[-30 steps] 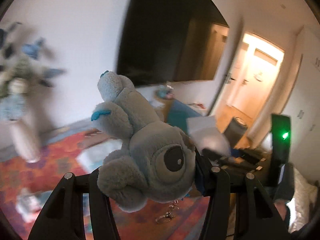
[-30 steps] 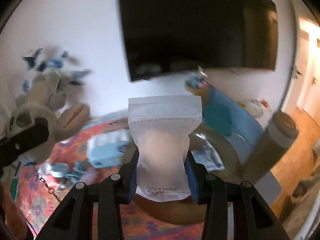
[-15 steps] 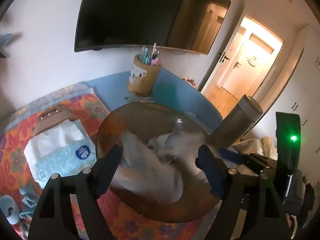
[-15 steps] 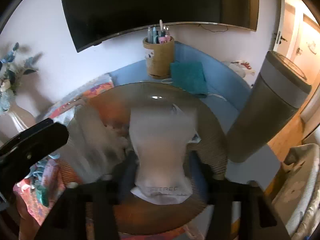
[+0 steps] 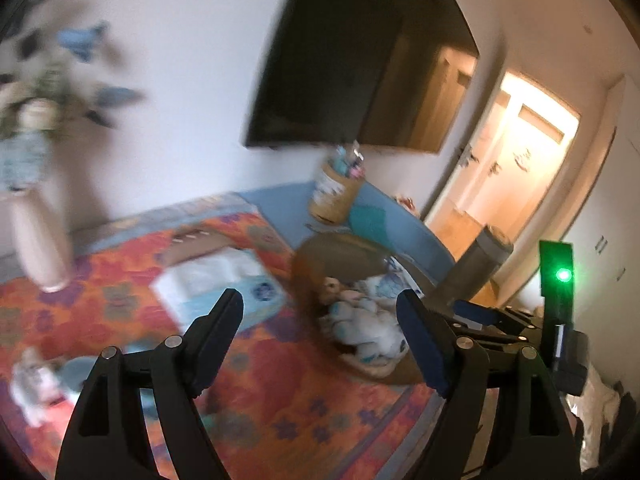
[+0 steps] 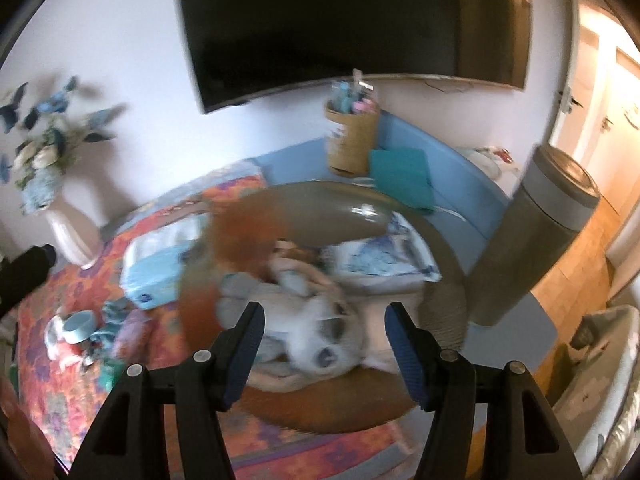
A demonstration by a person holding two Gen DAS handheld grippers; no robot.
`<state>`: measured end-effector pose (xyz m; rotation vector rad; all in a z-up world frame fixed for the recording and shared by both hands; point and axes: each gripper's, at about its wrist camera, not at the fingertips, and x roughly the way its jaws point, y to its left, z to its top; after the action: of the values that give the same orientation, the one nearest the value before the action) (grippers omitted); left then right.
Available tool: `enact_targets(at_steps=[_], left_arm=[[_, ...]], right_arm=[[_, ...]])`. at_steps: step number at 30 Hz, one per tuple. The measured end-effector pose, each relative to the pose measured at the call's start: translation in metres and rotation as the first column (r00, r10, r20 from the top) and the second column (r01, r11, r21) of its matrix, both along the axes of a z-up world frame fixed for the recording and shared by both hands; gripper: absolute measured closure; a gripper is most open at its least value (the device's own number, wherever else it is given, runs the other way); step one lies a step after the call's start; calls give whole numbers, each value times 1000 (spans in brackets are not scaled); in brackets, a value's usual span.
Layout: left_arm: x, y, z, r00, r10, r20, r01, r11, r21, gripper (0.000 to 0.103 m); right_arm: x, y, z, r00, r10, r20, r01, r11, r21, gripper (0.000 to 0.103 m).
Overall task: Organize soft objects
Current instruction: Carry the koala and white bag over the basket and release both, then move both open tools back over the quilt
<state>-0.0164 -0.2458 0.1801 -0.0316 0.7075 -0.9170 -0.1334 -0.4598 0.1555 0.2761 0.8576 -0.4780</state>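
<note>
Left to right: a pale vase [image 6: 72,232] of blue flowers stands by the wall on the surface [image 6: 60,392] with its orange flowered cloth; beside it lies a light-blue tissue pack [image 6: 156,276]. The left tool [image 5: 320,312] is released, nothing between its fingers. At centre a brown round basket [image 6: 320,412] holds the soft toys [image 6: 316,336] and a printed pouch [image 6: 384,260]. The right tool [image 6: 322,322], also released and empty, is above the toys. Behind stand a pen cup [image 6: 352,140] and teal cloth [image 6: 402,176]; a grey cylinder [image 6: 536,236] is at far right.
</note>
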Motion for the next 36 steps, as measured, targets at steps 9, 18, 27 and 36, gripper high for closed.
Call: enact_targets(at_steps=[9,18,27,36], left_arm=[[-13,152,29,974,227,14,-223,966,-129,20],[-15,238,8,930,364,-52,-367,913,-177,13],[6,209,-89,920,363,-149,-352,931,96,13],[34,184,-141,902,390,-187,-354,914,198,13]], right_arm=[[26,90,19,969,237,72,-238,971,3,42],[52,169,-5,911,410,39,-412,908,74,42],[78,190,-73,910,412,-40,-386,879,280,42],[90,189,-100,928,366,-63,-326,884,334,42]])
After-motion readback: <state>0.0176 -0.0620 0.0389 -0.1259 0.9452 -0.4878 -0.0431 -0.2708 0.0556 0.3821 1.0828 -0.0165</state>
